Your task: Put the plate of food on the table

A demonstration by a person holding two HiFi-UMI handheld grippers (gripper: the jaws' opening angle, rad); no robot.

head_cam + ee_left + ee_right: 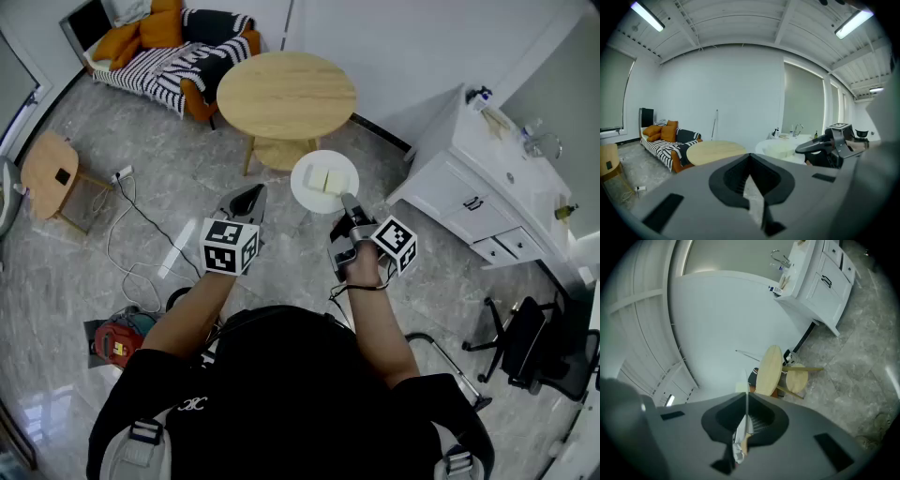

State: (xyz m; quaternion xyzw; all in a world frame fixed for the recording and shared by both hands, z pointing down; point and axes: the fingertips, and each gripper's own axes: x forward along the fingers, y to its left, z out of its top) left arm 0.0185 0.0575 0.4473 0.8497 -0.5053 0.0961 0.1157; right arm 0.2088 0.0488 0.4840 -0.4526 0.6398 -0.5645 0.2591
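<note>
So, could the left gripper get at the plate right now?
Probably yes: the left gripper sits just left of the plate with nothing between them, but its jaws are shut. The right gripper grips the near rim.

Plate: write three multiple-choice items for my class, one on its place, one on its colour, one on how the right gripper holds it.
1. Where is the plate relative to the table? A resting on it; B in the air beside it; C under it.
2. What colour is the plate? A white; B blue; C black.
3. The right gripper is: A open; B shut, empty; C shut on the plate's rim.
Answers: B, the head view shows it over the floor, short of the tabletop; A, its rim is white; C, the right gripper view shows the rim edge-on between the jaws.
</note>
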